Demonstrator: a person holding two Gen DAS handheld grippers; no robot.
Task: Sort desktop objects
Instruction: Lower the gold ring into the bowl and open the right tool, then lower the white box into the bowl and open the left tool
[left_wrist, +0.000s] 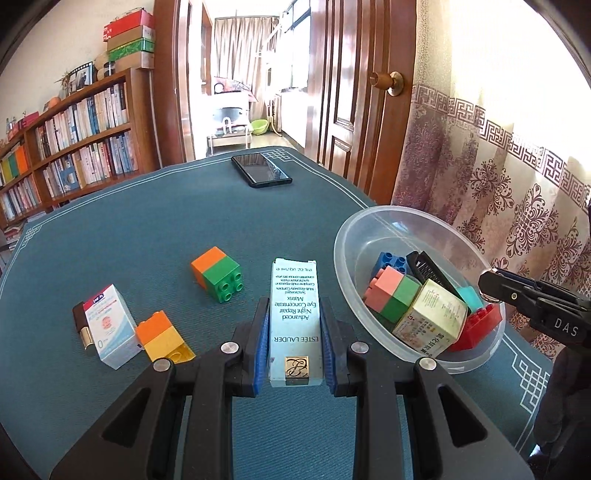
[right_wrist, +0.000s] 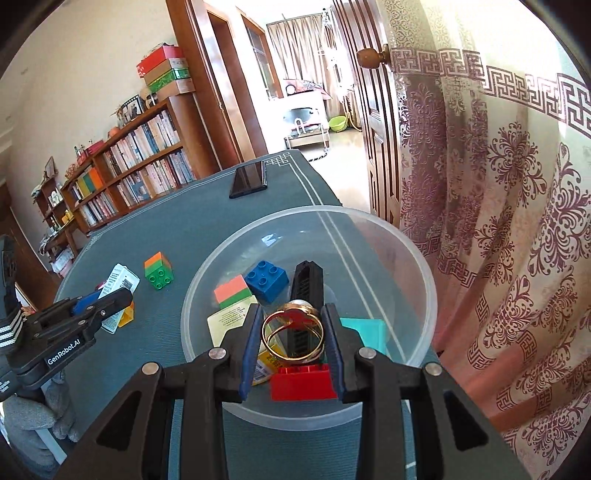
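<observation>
The left tongs pinch the tall pale-blue cardboard cosmetics box, ready for sorting. At its two o'clock, the right tongs clamp a gold ring over the clear plastic bowl, apparently for dropping among the blocks.

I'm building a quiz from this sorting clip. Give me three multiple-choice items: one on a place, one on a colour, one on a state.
1. Where does the black smartphone lie?
A. in the bowl
B. at the far end of the table
C. in the left jaws

2. Which colours has the lone two-colour toy block standing mid-table?
A. orange and green
B. blue and red
C. pink and yellow

3. What does the right gripper hold over the clear plastic bowl?
A. nothing
B. a gold ring
C. a red brick

Key: B, it lies by the far edge; A, both colours show; B, the jaws pinch the ring.
</observation>
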